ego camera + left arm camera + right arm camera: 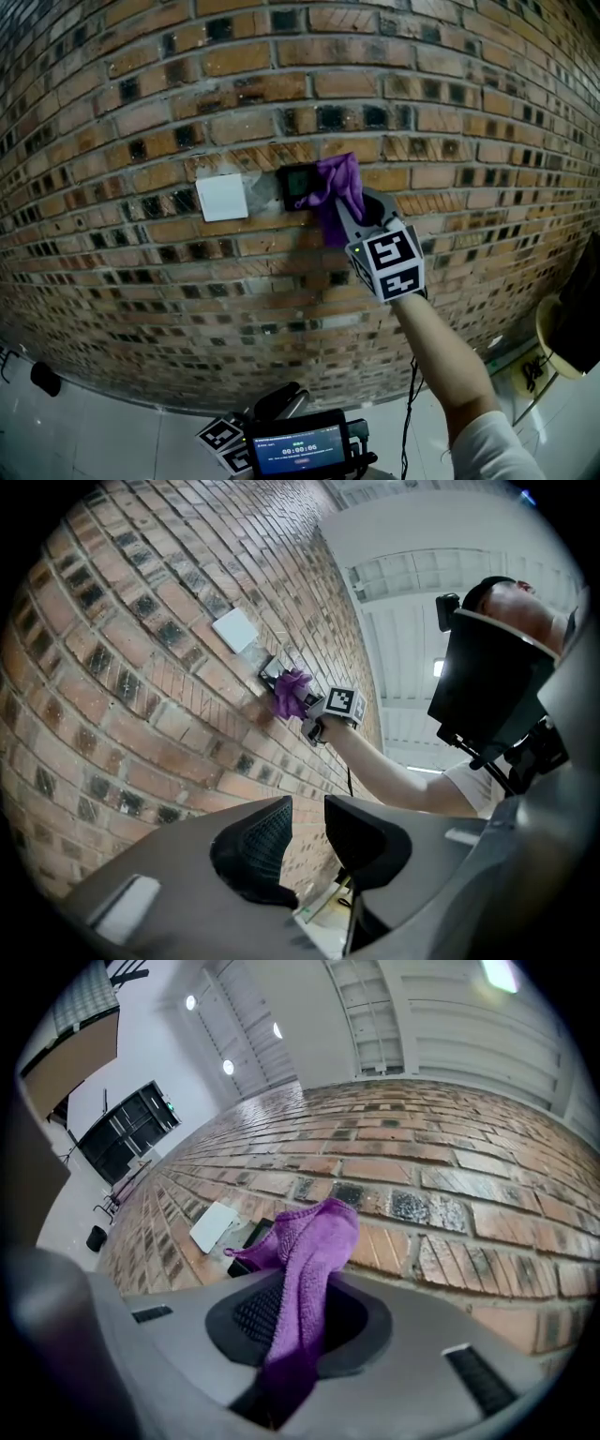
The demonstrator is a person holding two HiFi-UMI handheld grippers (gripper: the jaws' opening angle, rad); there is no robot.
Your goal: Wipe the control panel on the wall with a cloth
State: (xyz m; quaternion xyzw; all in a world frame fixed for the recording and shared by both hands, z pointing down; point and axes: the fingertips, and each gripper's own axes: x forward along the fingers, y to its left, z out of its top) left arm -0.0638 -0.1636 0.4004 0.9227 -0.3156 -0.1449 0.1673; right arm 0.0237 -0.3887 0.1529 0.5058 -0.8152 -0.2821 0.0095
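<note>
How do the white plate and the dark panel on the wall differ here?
The white plate is plain and fully exposed; the dark panel is black, and the purple cloth covers its right edge. Both are squarish, mounted side by side on the brick wall.

Right hand-held gripper (298,1321) clamped; left hand-held gripper (307,832) parted

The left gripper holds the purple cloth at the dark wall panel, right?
No, the right gripper holds the purple cloth at the dark wall panel; the right gripper view shows it pinched between those jaws.
</note>
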